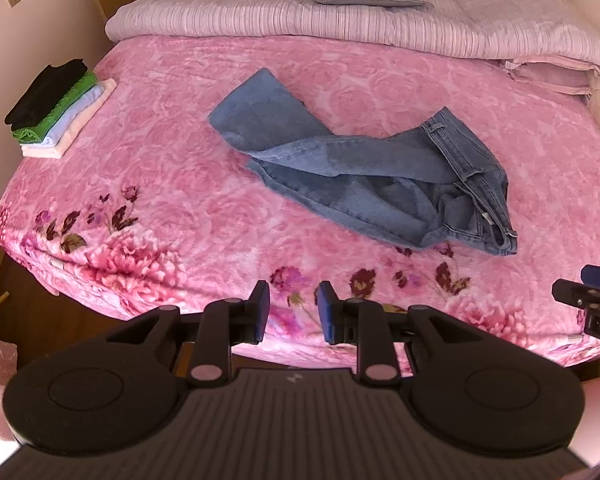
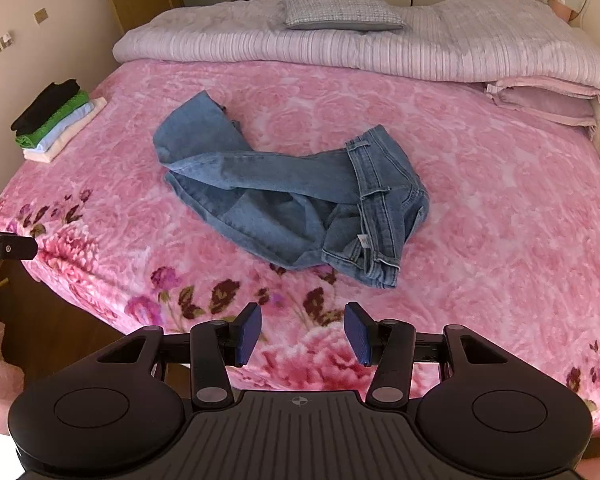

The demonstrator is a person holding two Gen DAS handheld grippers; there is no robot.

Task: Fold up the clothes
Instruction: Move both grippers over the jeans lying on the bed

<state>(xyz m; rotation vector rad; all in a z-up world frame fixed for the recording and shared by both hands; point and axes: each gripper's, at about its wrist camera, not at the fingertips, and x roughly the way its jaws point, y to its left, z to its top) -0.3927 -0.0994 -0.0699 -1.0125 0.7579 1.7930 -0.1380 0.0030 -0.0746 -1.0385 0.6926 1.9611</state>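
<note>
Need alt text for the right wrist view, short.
Crumpled jeans lie unfolded mid-bed on a pink floral blanket, beyond the open, empty right gripper. A stack of folded clothes sits at the bed's left edge.

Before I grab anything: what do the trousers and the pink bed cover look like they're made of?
Trousers: blue denim, likely cotton, matte and faded; visible stitched seams, belt loops and stiff creases. Pink bed cover: seems a plush fleece blanket, soft fuzzy nap with an embossed rose pattern and printed flowers near the front edge; the fibre itself cannot be told. Both left gripper and right gripper fingers are open, holding nothing.
</note>
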